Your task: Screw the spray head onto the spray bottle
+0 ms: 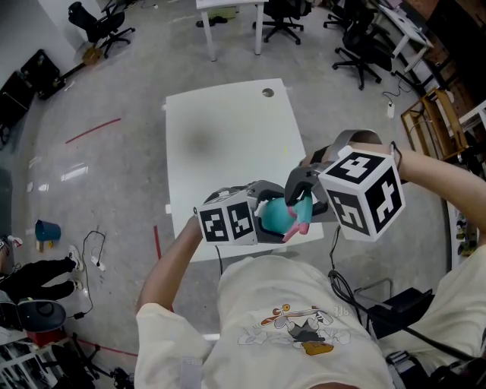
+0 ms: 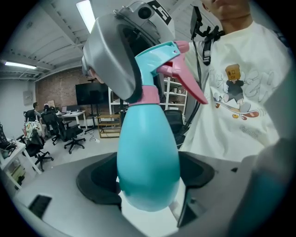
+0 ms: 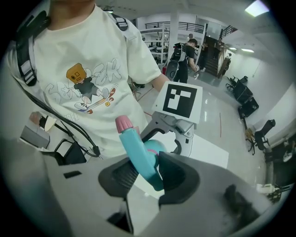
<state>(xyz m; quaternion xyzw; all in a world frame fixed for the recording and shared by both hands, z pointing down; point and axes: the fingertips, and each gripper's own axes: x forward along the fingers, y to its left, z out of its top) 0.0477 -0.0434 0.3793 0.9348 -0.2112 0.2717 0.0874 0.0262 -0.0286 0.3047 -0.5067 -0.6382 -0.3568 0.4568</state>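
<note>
The teal spray bottle (image 2: 148,157) stands upright between the jaws of my left gripper (image 2: 148,181), which is shut on its body. On its pink collar (image 2: 149,95) sits the teal spray head (image 3: 138,155) with a pink nozzle (image 3: 123,123) and a pink trigger (image 2: 187,85). My right gripper (image 3: 145,175) is shut on the spray head, one pad on each side. In the head view both grippers meet just above the table's near edge: the left gripper (image 1: 266,218) holds the bottle (image 1: 275,219), and the right gripper (image 1: 300,199) comes in from the right over the spray head (image 1: 300,213).
The white table (image 1: 228,129) stretches away from me, with a small round hole (image 1: 267,93) at its far right corner. My torso is close behind the bottle. Office chairs (image 1: 285,19) and desks stand beyond; cables and a blue object (image 1: 47,229) lie on the floor at left.
</note>
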